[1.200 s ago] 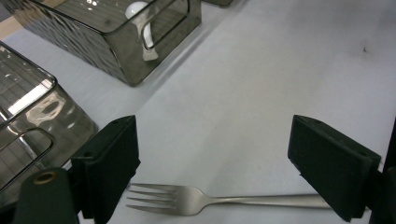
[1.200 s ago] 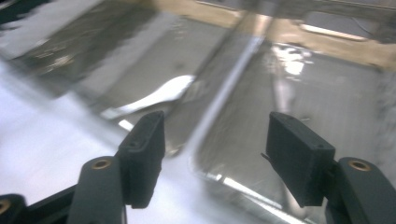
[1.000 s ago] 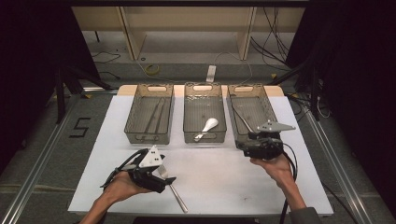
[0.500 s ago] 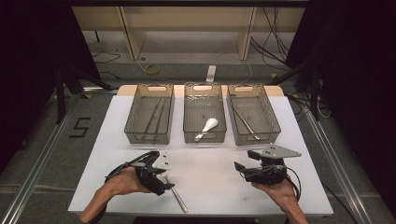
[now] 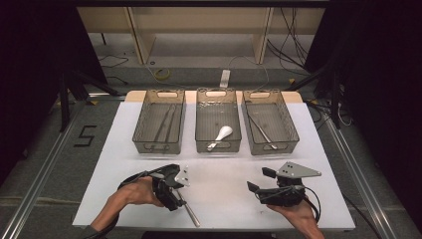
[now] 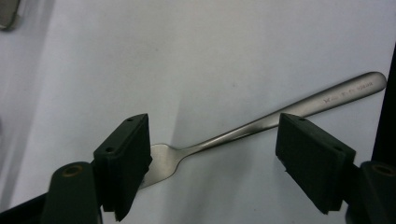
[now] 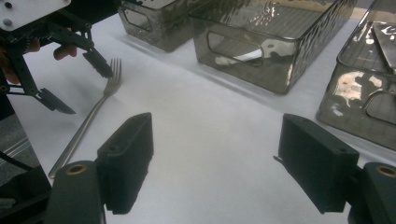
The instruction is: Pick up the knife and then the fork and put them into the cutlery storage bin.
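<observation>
A steel fork (image 6: 261, 122) lies flat on the white table, seen also in the high view (image 5: 191, 215) and the right gripper view (image 7: 88, 123). My left gripper (image 6: 215, 129) points down over it, jaws astride the neck and handle. They have just been closing, but the pads stand clear of the metal. From above, the left gripper (image 5: 175, 196) sits near the front edge. My right gripper (image 5: 260, 180) hovers low at the front right and points left. Its jaws (image 7: 217, 130) have just been opening, with nothing between them.
Three clear bins stand in a row at the back: the left bin (image 5: 144, 130) with thin utensils, the middle bin (image 5: 201, 130) with a white spoon (image 5: 222, 134), and the right bin (image 5: 291, 127) with a metal utensil (image 5: 261, 130). The other hand's gripper (image 7: 74, 70) shows beside the fork.
My right hand has drawn back from the right bin toward the near edge and sunk lower. The left gripper has settled a little lower over the fork, which has stayed put.
</observation>
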Demonstrator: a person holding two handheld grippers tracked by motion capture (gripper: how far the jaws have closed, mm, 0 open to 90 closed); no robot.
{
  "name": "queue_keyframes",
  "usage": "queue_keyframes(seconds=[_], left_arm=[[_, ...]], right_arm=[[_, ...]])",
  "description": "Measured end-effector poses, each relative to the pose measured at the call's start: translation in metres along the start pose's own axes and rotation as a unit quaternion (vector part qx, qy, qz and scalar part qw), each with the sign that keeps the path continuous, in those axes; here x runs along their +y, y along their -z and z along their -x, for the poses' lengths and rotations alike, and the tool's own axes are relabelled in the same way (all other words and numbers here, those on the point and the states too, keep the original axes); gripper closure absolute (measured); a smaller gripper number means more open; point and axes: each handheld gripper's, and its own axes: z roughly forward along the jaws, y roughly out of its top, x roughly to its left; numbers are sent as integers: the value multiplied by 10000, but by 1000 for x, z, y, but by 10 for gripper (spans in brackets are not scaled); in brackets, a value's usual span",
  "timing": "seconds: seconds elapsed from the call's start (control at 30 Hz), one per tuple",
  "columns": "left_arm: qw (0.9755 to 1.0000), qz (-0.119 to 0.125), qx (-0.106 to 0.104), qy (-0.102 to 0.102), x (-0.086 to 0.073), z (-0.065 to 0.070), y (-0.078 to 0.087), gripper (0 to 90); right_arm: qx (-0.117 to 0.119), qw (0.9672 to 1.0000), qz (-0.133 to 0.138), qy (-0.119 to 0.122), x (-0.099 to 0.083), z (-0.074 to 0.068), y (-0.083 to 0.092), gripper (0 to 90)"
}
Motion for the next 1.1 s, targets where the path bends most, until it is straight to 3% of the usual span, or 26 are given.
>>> queue_keyframes(seconds=[0.13,0.4,0.5,0.77,1.03,1.1], left_arm=[[9996,-225,30,-187,2,1,-3,289],[9992,-256,-76,-313,2,0,-5,343],[9981,-344,-160,-490,3,2,-8,361],[9966,-453,-265,-628,4,1,-13,402],[9933,-635,-445,-862,9,-2,-17,409],[9939,-597,-493,-783,9,-3,-17,419]], right_arm=[[4,10000,-48,30,-1,-1,-1,274],[-31,9999,-115,61,-2,-1,-2,274],[-28,9999,-97,78,-2,-1,-2,274],[-39,9999,-108,92,-2,-2,-2,274],[-20,9999,-131,94,-2,-2,-2,274],[-27,9999,-118,99,-2,-2,-2,275]])
